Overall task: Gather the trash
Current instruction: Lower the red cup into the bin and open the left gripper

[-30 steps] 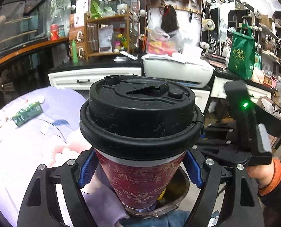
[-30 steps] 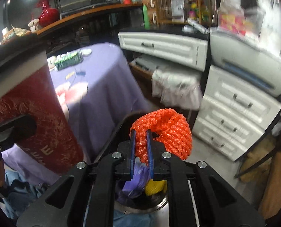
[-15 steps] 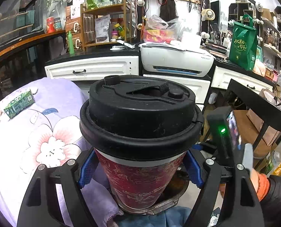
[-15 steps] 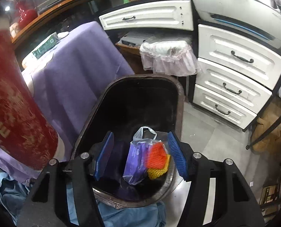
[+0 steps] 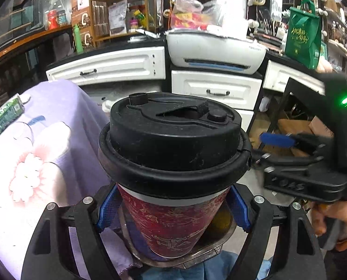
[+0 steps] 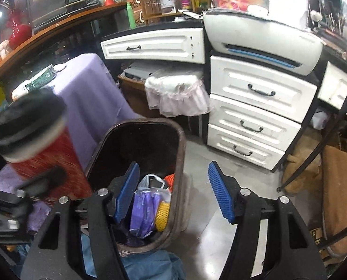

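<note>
A red paper cup with a black lid (image 5: 173, 154) stands upright in my left gripper (image 5: 173, 210), whose blue pads are shut on its sides. It hangs just over the near rim of a brown trash bin (image 5: 210, 254). In the right wrist view the cup (image 6: 40, 144) appears blurred at the left of the bin (image 6: 182, 144). My right gripper (image 6: 173, 194) hovers over the bin's right rim; its jaws are opening and hold nothing. An orange net (image 6: 170, 178), a purple bag (image 6: 143, 210) and a yellow net (image 6: 161, 214) lie inside the bin.
A table under a purple flowered cloth (image 5: 33, 163) stands left of the bin, with a green pack (image 5: 5, 116) on it. White drawers (image 6: 255, 116) and a printer (image 6: 262, 39) lie beyond. A black chair frame (image 5: 290, 98) is at the right. Blue cloth (image 6: 150, 266) lies below the bin.
My right gripper opened and let go of the orange net, which dropped into the bin, then shifted right. My left gripper sank toward the bin with the cup.
</note>
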`<action>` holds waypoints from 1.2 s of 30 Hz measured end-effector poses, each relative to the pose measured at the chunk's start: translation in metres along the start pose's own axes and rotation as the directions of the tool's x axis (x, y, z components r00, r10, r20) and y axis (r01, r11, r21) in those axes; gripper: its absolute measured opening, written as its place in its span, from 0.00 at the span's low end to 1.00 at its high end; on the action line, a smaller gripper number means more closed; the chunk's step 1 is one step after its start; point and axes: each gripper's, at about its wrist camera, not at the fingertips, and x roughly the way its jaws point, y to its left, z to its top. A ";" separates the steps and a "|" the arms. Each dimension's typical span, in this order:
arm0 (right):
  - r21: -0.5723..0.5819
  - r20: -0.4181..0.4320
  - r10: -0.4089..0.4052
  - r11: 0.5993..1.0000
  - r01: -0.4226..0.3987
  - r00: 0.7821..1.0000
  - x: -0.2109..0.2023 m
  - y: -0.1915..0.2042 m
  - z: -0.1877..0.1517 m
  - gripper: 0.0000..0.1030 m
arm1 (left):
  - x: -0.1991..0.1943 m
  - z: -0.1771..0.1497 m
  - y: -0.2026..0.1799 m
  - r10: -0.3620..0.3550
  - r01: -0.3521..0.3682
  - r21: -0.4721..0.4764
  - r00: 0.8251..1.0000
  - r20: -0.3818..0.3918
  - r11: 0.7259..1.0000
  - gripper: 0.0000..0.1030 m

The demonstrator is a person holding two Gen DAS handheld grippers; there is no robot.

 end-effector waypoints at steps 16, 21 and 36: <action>0.028 0.073 -0.060 0.998 0.058 0.996 -0.029 -0.014 0.003 0.70 | 0.067 -0.022 -0.003 0.017 -0.017 0.005 0.989 -0.146 1.000 0.76; 0.030 0.080 -0.053 0.998 0.051 0.995 -0.032 -0.012 0.004 0.70 | 0.079 -0.027 -0.006 0.017 -0.013 0.019 0.979 -0.202 1.000 0.90; 0.049 0.137 -0.022 0.999 0.016 0.990 -0.053 -0.004 0.019 0.74 | 0.034 -0.022 -0.018 0.029 -0.015 0.108 0.991 -0.130 0.994 0.95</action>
